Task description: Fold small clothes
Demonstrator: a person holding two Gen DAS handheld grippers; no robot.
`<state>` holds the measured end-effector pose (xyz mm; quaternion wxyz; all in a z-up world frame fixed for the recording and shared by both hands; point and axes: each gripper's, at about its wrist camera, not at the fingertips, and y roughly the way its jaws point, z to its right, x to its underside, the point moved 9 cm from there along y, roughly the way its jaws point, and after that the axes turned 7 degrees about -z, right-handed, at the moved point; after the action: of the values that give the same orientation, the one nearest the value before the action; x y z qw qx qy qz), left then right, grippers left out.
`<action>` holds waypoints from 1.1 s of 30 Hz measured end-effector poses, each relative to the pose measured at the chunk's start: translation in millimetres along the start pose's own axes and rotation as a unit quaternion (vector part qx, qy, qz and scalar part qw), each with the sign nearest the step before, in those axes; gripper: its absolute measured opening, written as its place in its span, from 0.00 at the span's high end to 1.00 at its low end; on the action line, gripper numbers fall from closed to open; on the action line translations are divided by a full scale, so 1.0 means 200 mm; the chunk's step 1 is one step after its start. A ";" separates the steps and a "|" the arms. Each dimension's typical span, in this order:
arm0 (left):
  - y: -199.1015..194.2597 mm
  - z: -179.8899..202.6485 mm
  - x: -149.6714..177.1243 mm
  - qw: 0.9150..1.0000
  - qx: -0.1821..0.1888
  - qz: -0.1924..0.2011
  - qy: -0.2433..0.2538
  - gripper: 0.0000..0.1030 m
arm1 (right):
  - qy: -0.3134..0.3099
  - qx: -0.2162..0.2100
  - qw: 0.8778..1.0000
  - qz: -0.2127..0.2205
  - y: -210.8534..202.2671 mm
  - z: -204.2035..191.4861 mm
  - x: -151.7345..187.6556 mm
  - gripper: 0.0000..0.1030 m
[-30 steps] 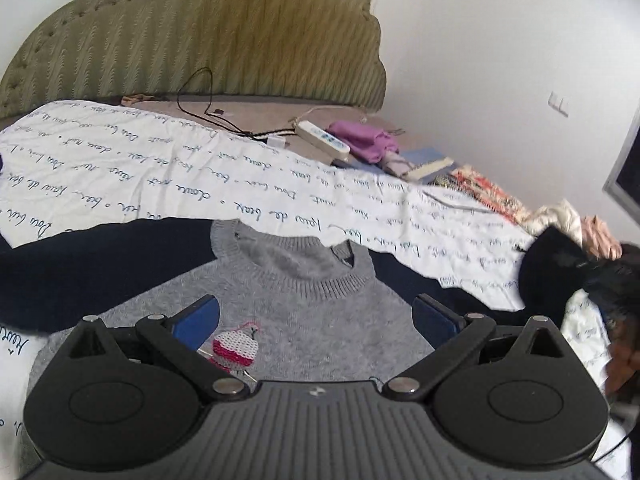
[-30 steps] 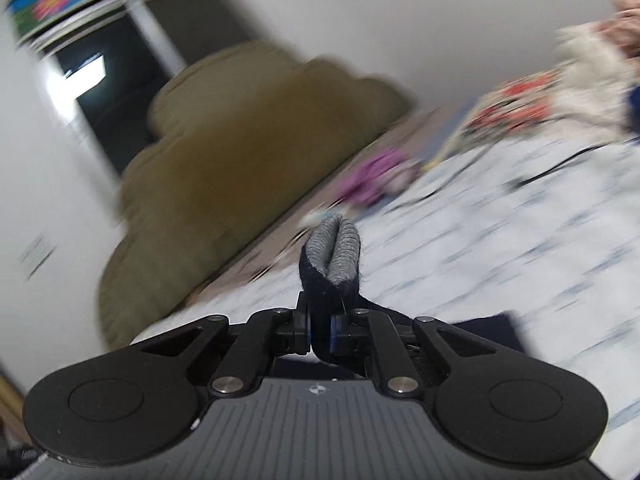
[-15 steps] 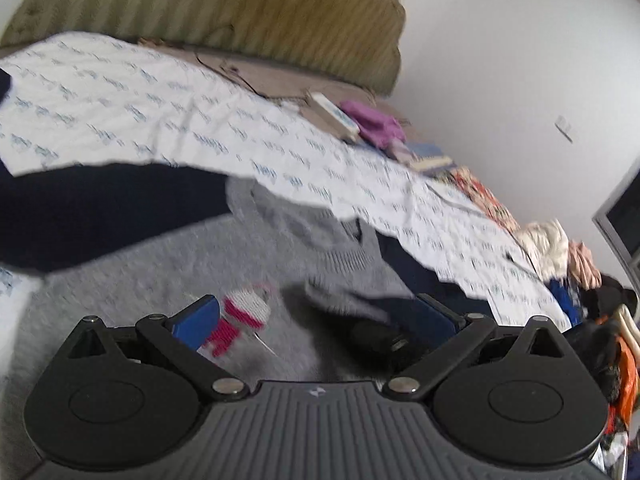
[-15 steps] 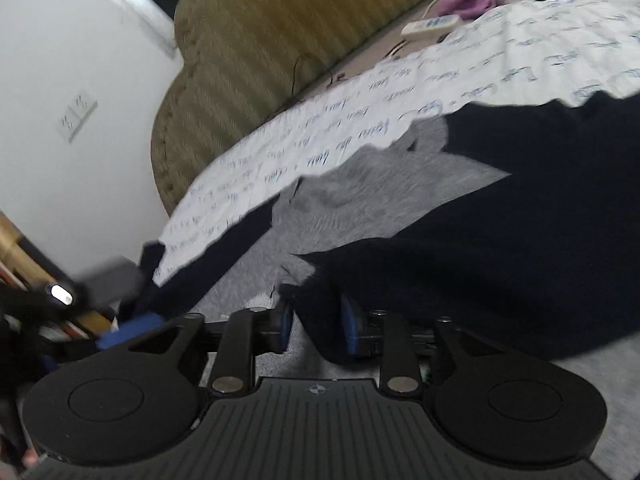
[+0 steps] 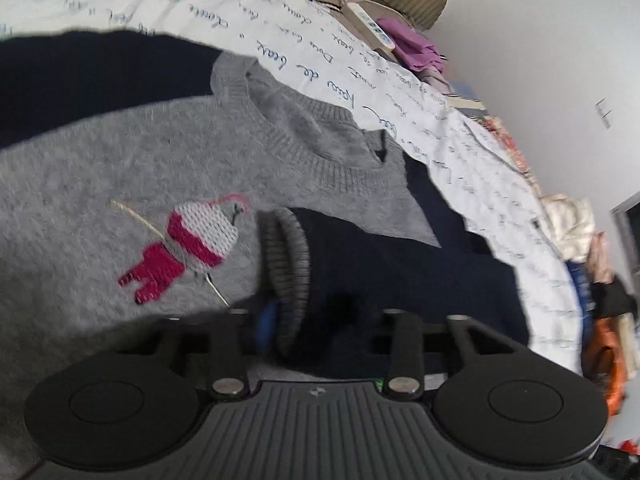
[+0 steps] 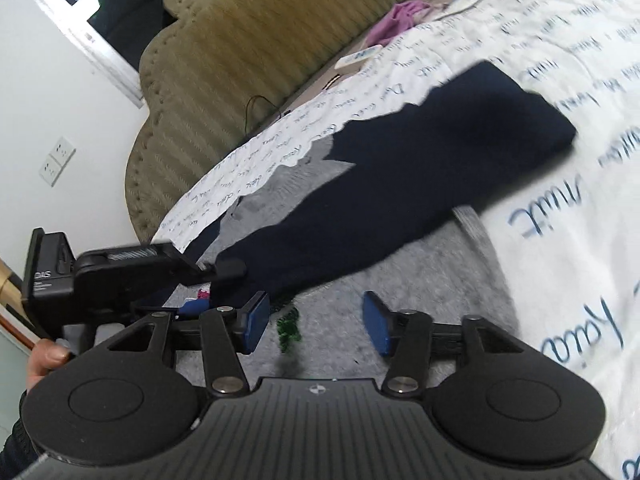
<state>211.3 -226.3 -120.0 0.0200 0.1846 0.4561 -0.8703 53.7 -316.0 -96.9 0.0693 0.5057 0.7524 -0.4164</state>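
A small grey knit sweater (image 5: 120, 168) with navy sleeves and a pink-and-white stitched figure (image 5: 188, 244) lies flat on the white script-printed sheet (image 5: 320, 68). One navy sleeve (image 5: 400, 264) is folded across its chest, the grey cuff (image 5: 288, 264) near the figure. My left gripper (image 5: 316, 320) has its jaws apart around the cuff end of that sleeve, with the cloth lying between them. My right gripper (image 6: 316, 324) is open and empty just above the grey body (image 6: 400, 280), below the folded sleeve (image 6: 420, 160). The left gripper (image 6: 120, 276) shows in the right wrist view.
An olive padded headboard (image 6: 260, 48) stands behind the bed. A white power strip (image 5: 372, 24), a purple cloth (image 5: 412, 48) and cables lie at the bed's far edge. A pile of clothes (image 5: 572, 224) sits at the right.
The right gripper carried the navy sleeve over the sweater's chest, let it go and opened. The left gripper moved in low over the sleeve's cuff.
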 end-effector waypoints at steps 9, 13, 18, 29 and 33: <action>-0.30 -0.01 -0.12 0.994 -0.062 0.062 0.067 0.93 | -0.032 0.002 0.999 0.025 -0.04 -0.03 -0.06 0.46; -0.49 -0.23 -0.21 0.988 -0.113 0.087 0.058 0.93 | -0.082 0.014 0.996 0.043 -0.11 -0.09 -0.13 0.42; -0.41 -0.50 -0.17 0.981 -0.181 0.051 0.038 0.93 | -0.118 0.048 0.990 0.058 -0.08 -0.12 -0.30 0.42; -0.61 -0.43 -0.13 0.947 -0.273 0.130 0.105 0.85 | -0.140 0.137 0.980 -0.020 0.49 -0.03 -0.52 0.42; -0.73 -0.30 -0.15 0.939 -0.253 0.200 0.120 0.60 | -0.140 0.134 0.981 -0.003 0.52 0.01 -0.46 0.41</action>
<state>229.0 -96.5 -26.0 0.1850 0.3639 0.6137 -0.6758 182.7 -366.8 -107.2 0.1046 0.4444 0.6744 -0.5804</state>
